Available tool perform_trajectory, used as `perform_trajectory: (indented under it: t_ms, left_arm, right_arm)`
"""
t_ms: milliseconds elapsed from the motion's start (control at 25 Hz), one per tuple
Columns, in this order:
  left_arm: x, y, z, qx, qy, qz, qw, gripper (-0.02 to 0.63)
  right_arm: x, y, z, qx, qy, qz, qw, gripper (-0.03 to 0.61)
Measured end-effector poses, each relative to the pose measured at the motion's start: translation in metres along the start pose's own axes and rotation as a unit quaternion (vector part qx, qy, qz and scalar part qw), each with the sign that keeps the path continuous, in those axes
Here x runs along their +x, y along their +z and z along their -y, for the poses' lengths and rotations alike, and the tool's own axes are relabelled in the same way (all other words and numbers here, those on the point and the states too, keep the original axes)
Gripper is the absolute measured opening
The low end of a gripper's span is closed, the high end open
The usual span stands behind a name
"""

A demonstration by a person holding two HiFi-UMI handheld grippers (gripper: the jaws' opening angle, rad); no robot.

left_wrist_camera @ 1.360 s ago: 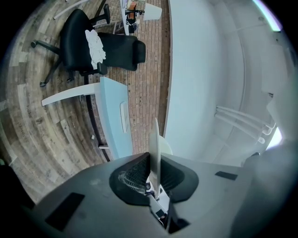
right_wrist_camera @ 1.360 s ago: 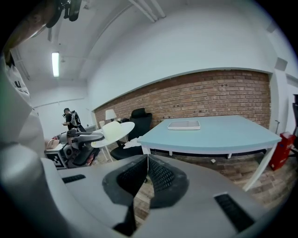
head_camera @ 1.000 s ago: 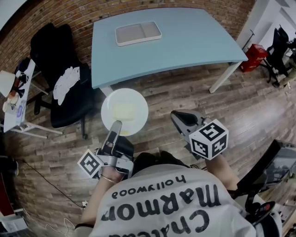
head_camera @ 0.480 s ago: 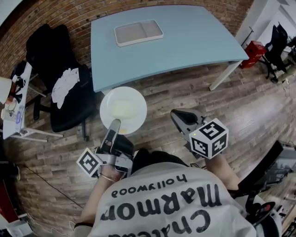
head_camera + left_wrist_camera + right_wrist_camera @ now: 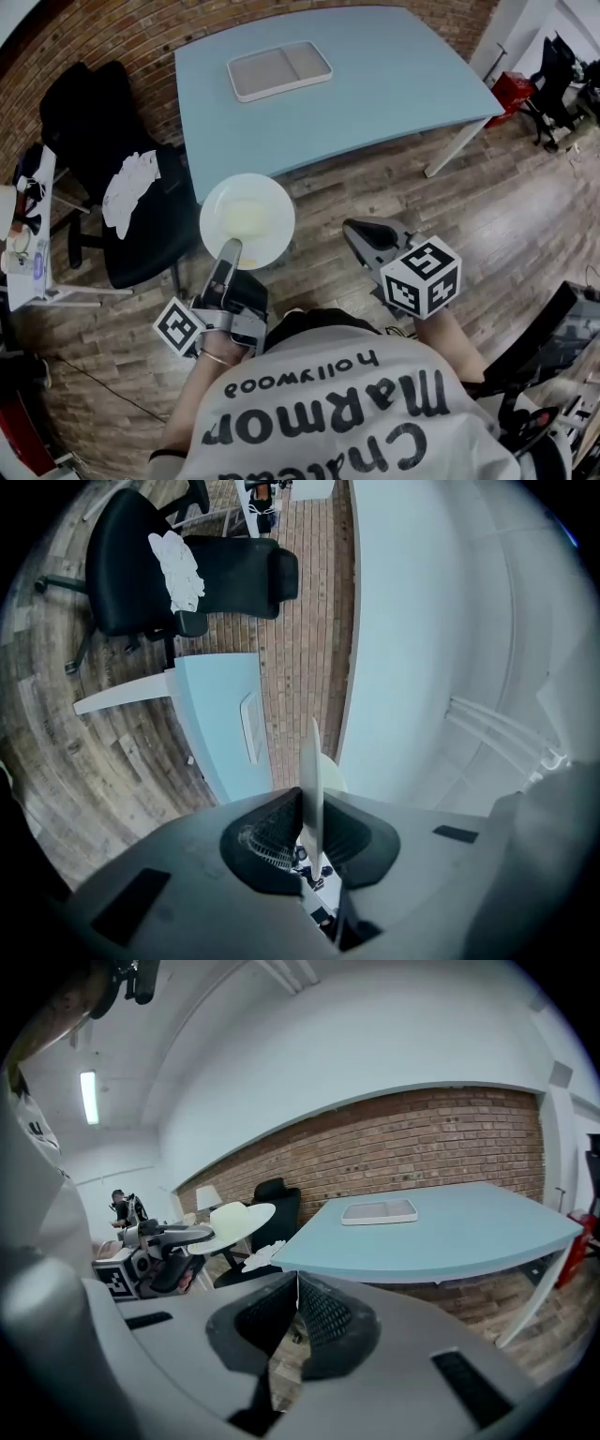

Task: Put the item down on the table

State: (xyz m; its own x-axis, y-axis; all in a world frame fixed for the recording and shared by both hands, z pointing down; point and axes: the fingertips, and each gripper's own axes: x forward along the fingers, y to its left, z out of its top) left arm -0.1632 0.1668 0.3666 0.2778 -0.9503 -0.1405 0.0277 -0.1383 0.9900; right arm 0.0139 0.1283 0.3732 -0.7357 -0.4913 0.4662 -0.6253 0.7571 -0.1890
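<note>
The left gripper (image 5: 229,251) jaws clamp the rim of the round, smooth white plate (image 5: 247,217). The plate is held flat above wood-plank flooring (image 5: 375,197), just off the light-blue table (image 5: 394,84) edge, at 6 o'clock from the rectangular tray (image 5: 279,68). The right gripper (image 5: 359,234) jaws are closed and empty.

At six o'clock in the head view, the person's white shirt (image 5: 323,417) carries black lettering, seen upside down. It reads "hollywood" in small letters, then larger "Marmon" and "Chatea", both cut off at the cloth's edge.
</note>
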Motion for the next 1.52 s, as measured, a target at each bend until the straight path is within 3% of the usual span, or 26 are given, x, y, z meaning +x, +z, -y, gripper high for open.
perform_trajectory:
  t_ms: [480, 840, 1080, 1520]
  left_arm:
    - [0.012, 0.054, -0.015, -0.005, -0.006, -0.025, 0.9997, 0.021]
    - [0.018, 0.072, -0.026, -0.011, 0.002, -0.034, 0.9994, 0.021]
    - [0.032, 0.076, -0.036, -0.020, 0.014, -0.032, 0.9992, 0.021]
    - [0.069, 0.090, -0.038, -0.010, 0.012, -0.004, 0.9999, 0.021]
  right_arm:
    - [0.055, 0.017, -0.017, -0.010, -0.017, 0.003, 1.000, 0.009]
    - [0.074, 0.017, -0.025, -0.015, -0.025, -0.004, 1.000, 0.009]
    - [0.079, 0.020, -0.010, -0.008, -0.031, -0.010, 0.999, 0.009]
    - [0.111, 0.039, 0.021, -0.015, 0.002, -0.016, 1.000, 0.009]
